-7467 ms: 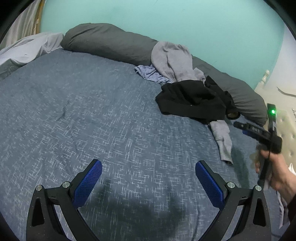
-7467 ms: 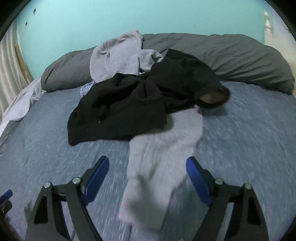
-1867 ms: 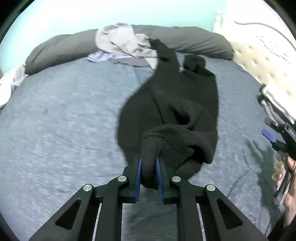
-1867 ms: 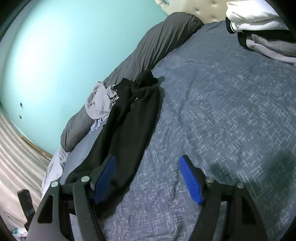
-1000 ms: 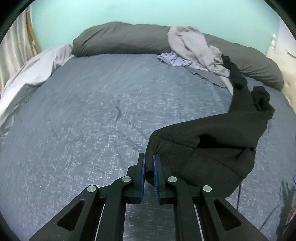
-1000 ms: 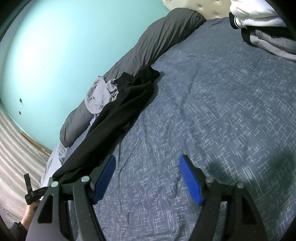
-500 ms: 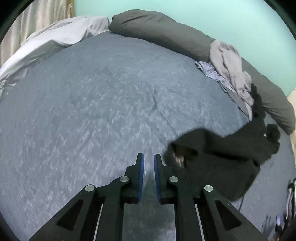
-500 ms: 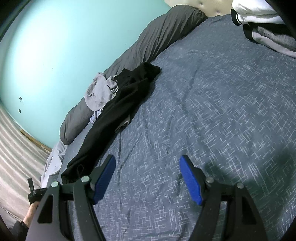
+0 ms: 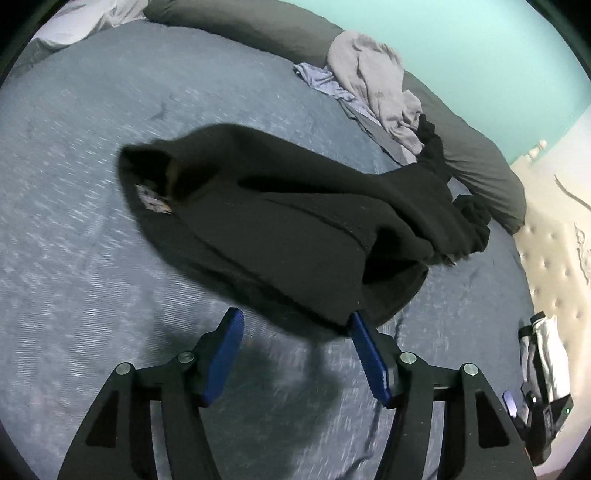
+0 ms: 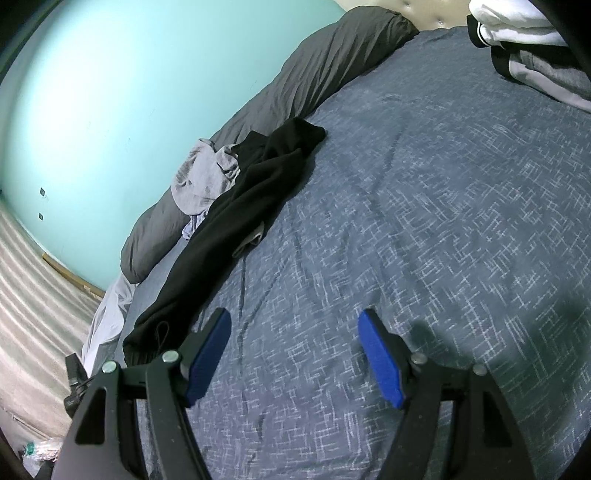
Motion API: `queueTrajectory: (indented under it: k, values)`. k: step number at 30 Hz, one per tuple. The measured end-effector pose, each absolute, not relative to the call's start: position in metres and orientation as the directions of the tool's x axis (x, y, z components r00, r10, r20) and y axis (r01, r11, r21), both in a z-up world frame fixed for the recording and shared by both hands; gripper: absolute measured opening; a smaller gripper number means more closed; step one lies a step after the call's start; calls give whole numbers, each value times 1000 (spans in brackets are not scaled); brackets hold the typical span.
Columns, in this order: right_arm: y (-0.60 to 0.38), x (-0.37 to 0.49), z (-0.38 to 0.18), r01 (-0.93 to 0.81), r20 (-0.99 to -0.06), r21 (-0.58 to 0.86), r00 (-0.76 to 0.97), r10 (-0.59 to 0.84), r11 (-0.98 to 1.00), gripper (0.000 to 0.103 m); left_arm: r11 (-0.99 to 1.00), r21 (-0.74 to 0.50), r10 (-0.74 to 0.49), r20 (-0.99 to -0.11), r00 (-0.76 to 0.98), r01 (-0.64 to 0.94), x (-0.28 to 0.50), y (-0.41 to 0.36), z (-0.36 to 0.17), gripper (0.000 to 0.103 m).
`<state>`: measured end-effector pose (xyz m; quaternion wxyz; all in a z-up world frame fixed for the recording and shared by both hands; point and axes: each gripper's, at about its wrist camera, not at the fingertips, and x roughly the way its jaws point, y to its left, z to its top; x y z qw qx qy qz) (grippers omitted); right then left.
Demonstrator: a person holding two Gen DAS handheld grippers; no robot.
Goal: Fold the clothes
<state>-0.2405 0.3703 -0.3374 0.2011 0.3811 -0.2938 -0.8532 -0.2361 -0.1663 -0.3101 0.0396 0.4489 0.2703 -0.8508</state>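
A black garment lies stretched across the blue bedspread, with a label showing near its open end. My left gripper hovers at its near edge with jaws opening. The cloth's hem lies just at the fingertips, and the pads press on nothing. In the right wrist view the same black garment runs in a long strip toward the pillow. My right gripper stands open over bare bedspread, nothing between its fingers.
A heap of grey and pale blue clothes rests against a long grey pillow at the far side. Folded white and grey clothes sit at the bed's corner. A tufted headboard bounds the right.
The left gripper has let go of the black garment and its jaws have spread; the garment now lies flat on the bed. The left gripper has sunk toward it. The right gripper has not moved.
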Motion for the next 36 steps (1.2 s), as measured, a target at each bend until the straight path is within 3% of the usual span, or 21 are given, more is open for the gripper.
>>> queueTrajectory:
  k: [10,11,12,13,16,31,36]
  values:
    - [373,-241,-340,113,-537,653,-628,-563,-749,72,-804,-487,193,-757,-625,342,-264,-166,-336,66]
    - [372,-241,-340,113,-538,651,-628,-562,-750,72,-806,-489,197,-753,-628,334,-266,-165,-336,59]
    - [372,-241,-341,114,-540,650,-627,-562,-752,72,-809,-491,204,-750,-629,323,-268,-164,-335,38]
    - [371,-241,-341,115,-541,648,-627,-561,-753,72,-816,-488,211,-750,-627,310,-270,-163,-333,27]
    - [369,-242,-342,117,-545,645,-622,-562,-755,72,-853,-447,196,-751,-631,267,-272,-156,-317,10]
    - [362,-238,-338,145,-535,640,-621,-573,-754,72,-916,-360,133,-688,-713,176,-196,-213,-174,7]
    - [358,-236,-337,157,-534,638,-616,-580,-754,72,-908,-333,75,-728,-681,256,-165,-249,-179,7]
